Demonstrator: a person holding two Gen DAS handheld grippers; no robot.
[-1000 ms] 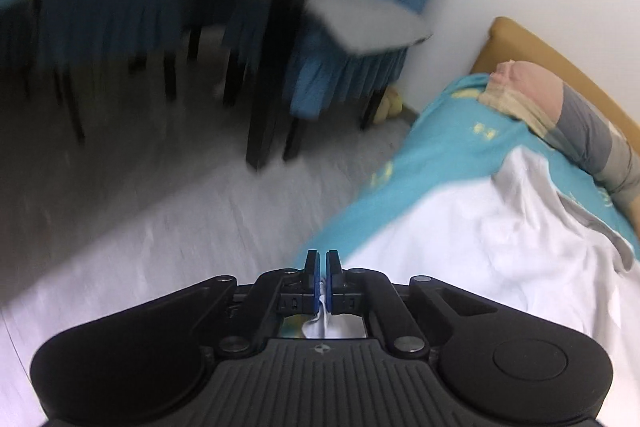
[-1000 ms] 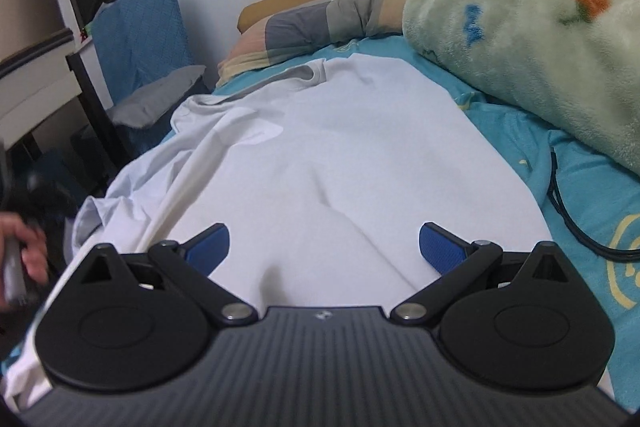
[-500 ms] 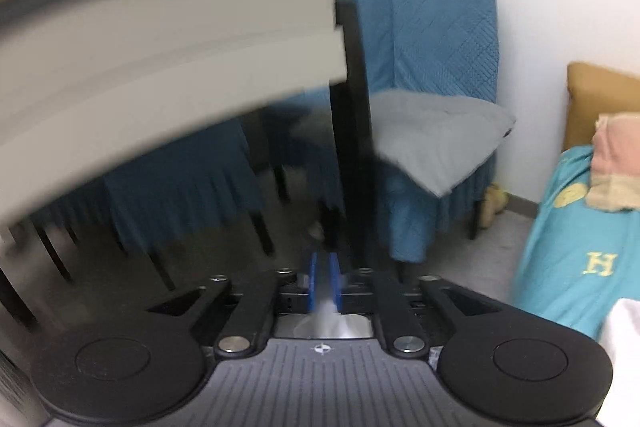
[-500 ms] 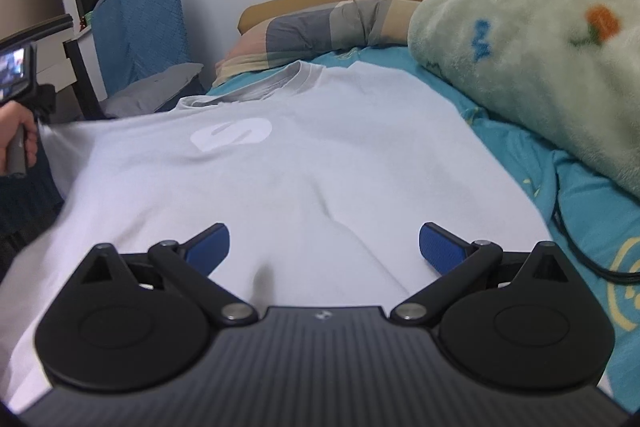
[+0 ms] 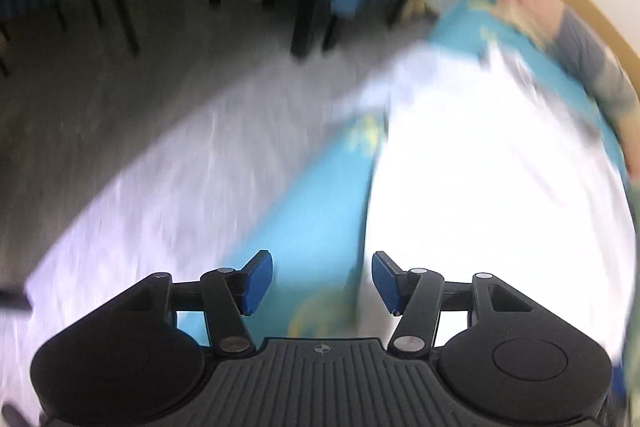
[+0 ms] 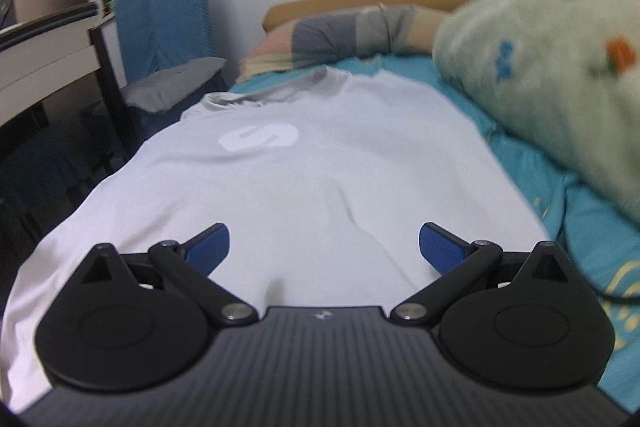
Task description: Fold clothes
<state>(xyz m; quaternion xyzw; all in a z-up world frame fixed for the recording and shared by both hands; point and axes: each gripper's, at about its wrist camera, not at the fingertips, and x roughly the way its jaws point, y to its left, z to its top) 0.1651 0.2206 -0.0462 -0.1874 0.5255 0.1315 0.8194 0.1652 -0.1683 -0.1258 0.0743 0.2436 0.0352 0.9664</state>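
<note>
A white T-shirt [image 6: 320, 187] is seen spread flat on the bed [image 6: 580, 219], its long axis running from the near hem to the collar at the far end by the striped pillow [image 6: 352, 31]; a pale logo [image 6: 260, 138] is noted left of centre on the chest. The right gripper [image 6: 324, 245] is held low over the near hem, fingers wide apart and empty, the shirt lying straight ahead of them. The left gripper [image 5: 322, 281] is also spread and empty, aimed along the bed's left edge; in its blurred view the shirt [image 5: 500, 187] lies to the right of the fingers, blue sheet between them. The hem middle is judged nearer the right gripper, the left side edge nearer the left. A green blanket [image 6: 560, 87] is bunched at right.
</note>
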